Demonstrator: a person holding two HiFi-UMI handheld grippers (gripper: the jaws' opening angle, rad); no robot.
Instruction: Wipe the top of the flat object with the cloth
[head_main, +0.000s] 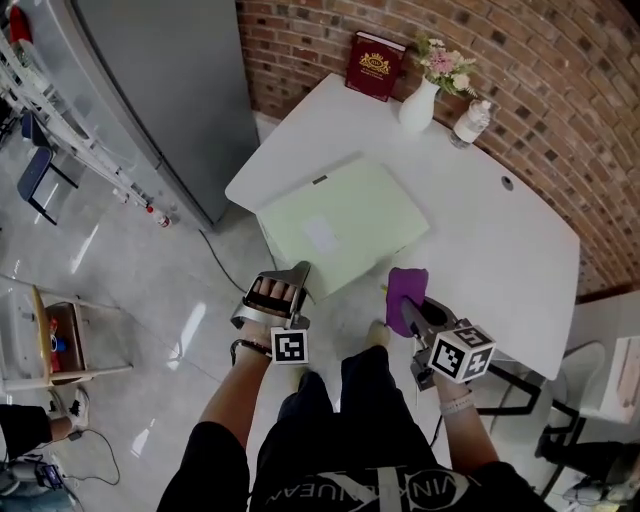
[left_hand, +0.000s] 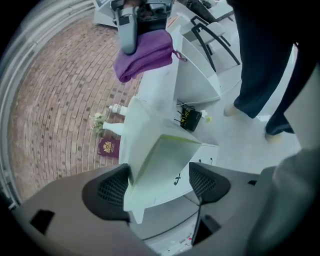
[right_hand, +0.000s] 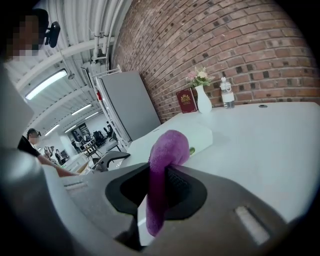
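Brick wall (head_main: 560, 90) behind a white tabletop (head_main: 500, 240), glossy pale floor (head_main: 150, 290) below, grey cabinet (head_main: 160, 90) off the tabletop's left corner. Item, task: one flat object (head_main: 345, 222), pale green, lying flat on the tabletop along its near-left edge, a small white patch at its centre. Item, task: one cloth (head_main: 405, 296), purple, bunched, off the tabletop surface, carried just beside the flat object's near-right corner. Right gripper (head_main: 420, 315): fingers (right_hand: 180, 187) closed on the cloth, which rises in a fold above them and hangs down below. Left gripper (head_main: 278, 285): fingers (left_hand: 112, 187) spread wide with nothing gripped; positioned at the flat object's near-left edge, with the object and the tabletop corner framed between the fingers in the left gripper view; whether either finger touches the edge cannot be settled, probably not. Items along the tabletop's far edge by the wall: one dark red book (head_main: 374, 65) standing upright, one white vase (head_main: 418, 103) with pink and white flowers just right of it, one small clear bottle (head_main: 470, 122) beside the vase.
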